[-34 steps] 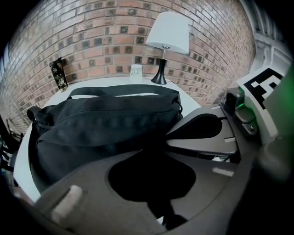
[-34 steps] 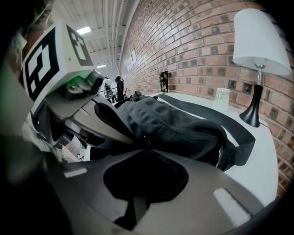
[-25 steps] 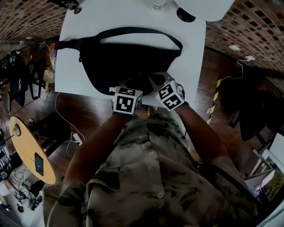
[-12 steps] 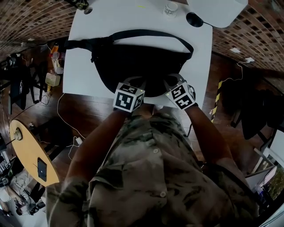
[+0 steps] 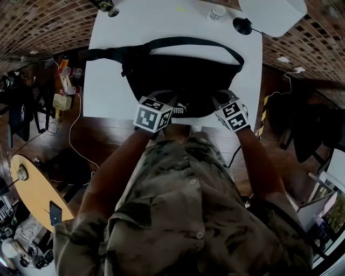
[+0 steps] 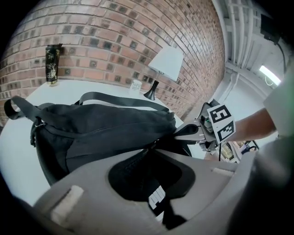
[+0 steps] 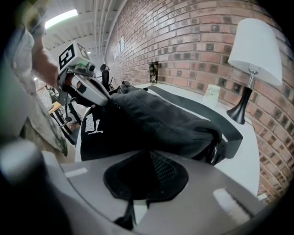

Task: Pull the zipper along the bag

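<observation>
One bag (image 5: 183, 75), two grippers (image 5: 161, 99) (image 5: 222, 101), one table (image 5: 108, 81), one lamp (image 6: 166, 63), one bottle (image 6: 52, 64), one cup (image 6: 135, 85).

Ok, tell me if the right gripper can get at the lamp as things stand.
Probably not: the right gripper is shut on the bag, and the lamp stands beyond it at the far corner.

1. bag (image 5: 183, 75): black soft fabric waist bag, slumped, lying lengthwise across a white table (image 5: 108, 81), its near side at the table's near edge
2. logo (image 5: 179, 109): white print on the bag's near face
3. strap (image 5: 194, 40): black webbing, looped along the bag's far side
4. zipper (image 6: 139, 159): dark toothed track near the bag's upper front; slider not discernible
</observation>
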The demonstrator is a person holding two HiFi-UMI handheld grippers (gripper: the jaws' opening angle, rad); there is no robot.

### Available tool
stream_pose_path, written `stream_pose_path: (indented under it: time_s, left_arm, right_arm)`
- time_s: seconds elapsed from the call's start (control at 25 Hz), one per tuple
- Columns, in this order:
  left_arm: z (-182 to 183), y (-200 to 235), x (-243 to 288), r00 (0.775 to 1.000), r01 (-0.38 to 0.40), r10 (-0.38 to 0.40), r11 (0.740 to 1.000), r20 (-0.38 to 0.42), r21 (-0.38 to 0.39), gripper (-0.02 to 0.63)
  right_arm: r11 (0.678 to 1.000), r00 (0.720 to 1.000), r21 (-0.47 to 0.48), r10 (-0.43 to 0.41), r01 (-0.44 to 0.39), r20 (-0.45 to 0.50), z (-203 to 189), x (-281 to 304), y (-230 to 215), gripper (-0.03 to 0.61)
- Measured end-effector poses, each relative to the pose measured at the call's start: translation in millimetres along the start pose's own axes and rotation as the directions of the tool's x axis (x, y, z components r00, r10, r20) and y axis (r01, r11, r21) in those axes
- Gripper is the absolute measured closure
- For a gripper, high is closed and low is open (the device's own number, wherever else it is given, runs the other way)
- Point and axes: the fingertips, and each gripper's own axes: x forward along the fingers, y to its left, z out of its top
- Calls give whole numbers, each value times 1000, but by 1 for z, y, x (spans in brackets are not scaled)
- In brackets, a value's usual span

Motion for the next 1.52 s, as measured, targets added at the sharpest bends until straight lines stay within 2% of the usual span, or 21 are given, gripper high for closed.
stream_pose_path:
  time_s: [0.48,0.84,1.08,1.24,1.44,1.52]
  left_arm:
    - [-14,64,-45,999,32,-32,999,14,-6,592]
    - [-22,101,-69,1000,23,-23,1000,21,0,592]
    - [-23,107,-72,999,26,-26,1000,26,10,591]
    - [-24,104,-68,998,40,-41,999,41,22,589]
    - [-13,102,-80,993,-32,21,996,119,86,554]
    - [-12,102,-91,984,-73,58,994,167,79,548]
  right_arm:
    - [992,993,63,-109,112,-42,-5,0,-9,578]
    - [979,982,100,-172,179,-79,-6,0,-11,578]
    - [974,972,81,-203,213,-116,-5,-1,-12,578]
    - [963,963,114,-228,245,-143,-5,-2,-13,578]
    - [948,960,156,-266,277,-84,11,-20,-5,574]
    - [950,963,161,-266,268,-35,17,-35,7,523]
